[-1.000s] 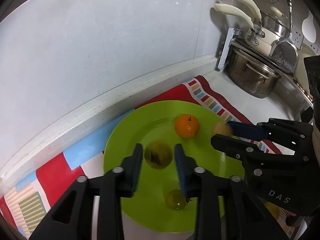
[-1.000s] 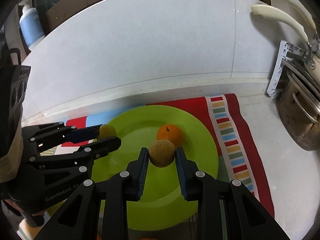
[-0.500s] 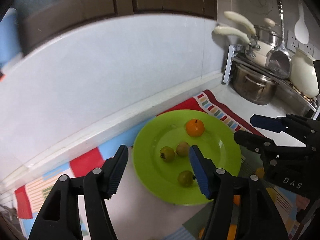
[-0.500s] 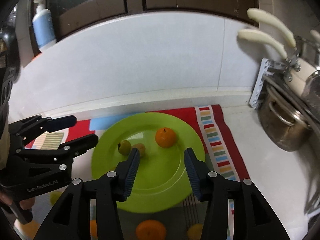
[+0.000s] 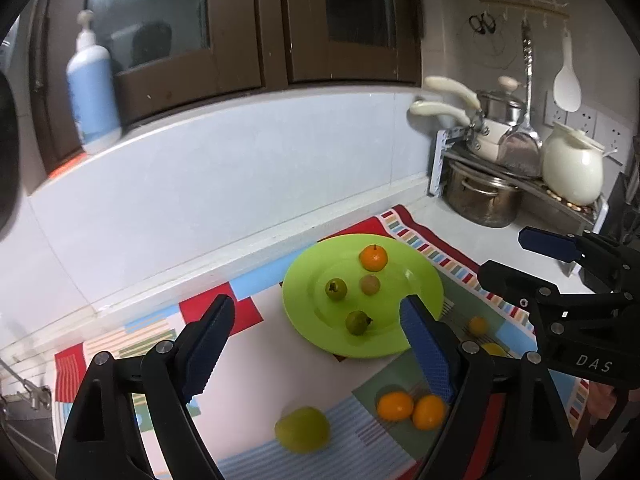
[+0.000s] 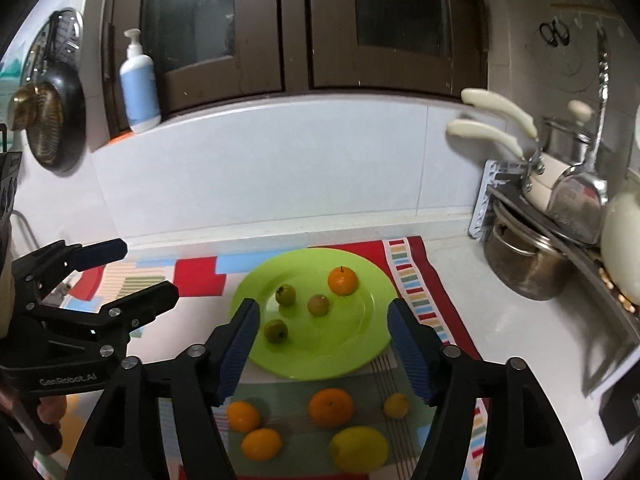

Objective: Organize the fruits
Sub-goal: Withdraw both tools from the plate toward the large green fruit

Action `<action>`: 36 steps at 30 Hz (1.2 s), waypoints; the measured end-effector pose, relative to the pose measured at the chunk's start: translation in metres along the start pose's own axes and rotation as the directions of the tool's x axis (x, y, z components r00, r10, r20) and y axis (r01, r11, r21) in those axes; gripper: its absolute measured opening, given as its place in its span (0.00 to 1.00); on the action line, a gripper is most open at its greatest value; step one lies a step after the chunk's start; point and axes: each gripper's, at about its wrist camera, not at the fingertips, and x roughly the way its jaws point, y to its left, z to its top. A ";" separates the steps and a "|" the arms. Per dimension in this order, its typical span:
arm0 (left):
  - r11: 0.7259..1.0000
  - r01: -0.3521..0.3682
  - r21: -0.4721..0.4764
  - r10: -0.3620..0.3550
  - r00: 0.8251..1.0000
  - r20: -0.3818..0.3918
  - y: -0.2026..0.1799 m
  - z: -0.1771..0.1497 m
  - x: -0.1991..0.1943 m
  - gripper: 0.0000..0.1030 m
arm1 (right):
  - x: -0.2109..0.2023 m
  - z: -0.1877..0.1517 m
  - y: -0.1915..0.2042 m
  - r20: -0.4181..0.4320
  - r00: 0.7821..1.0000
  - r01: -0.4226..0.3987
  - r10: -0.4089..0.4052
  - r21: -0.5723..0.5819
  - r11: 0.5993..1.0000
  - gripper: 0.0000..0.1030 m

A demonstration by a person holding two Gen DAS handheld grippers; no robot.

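Observation:
A lime green plate (image 5: 424,280) (image 6: 360,344) lies on a patterned mat. On it sit an orange (image 5: 373,258) (image 6: 342,281), a brownish fruit (image 5: 369,284) (image 6: 319,305) and two green fruits (image 5: 336,289) (image 5: 357,322). Loose on the mat in front are several oranges (image 6: 331,407) (image 5: 395,406), a lemon (image 6: 359,449) and a green fruit (image 5: 303,434). My left gripper (image 5: 316,344) is open and empty, held high and back from the plate. My right gripper (image 6: 322,344) is open and empty, likewise above the plate's near edge.
A steel pot (image 5: 480,196) and a rack with pans and a white jar (image 5: 572,172) stand at the right. A soap bottle (image 6: 139,88) sits on the window ledge behind. A tiled wall runs along the back of the counter.
Both grippers let go of their fruits onto the plate, opened wide and pulled back and up. The loose fruits in front of the plate have come into view.

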 end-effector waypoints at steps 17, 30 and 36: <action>0.999 -0.027 0.022 0.026 0.999 0.044 0.010 -0.041 -0.063 0.92 | -0.060 -0.027 0.040 0.057 0.998 0.022 -0.021 -0.026 0.999 0.72; 0.998 0.018 0.057 -0.017 1.000 -0.012 0.024 -0.073 -0.049 0.92 | -0.050 -0.058 0.062 -0.006 0.999 0.045 -0.045 -0.026 0.999 0.72; 0.996 0.042 0.074 -0.040 0.999 -0.033 0.026 -0.086 -0.035 0.92 | -0.039 -0.069 0.067 -0.049 0.997 0.063 -0.064 -0.035 0.997 0.72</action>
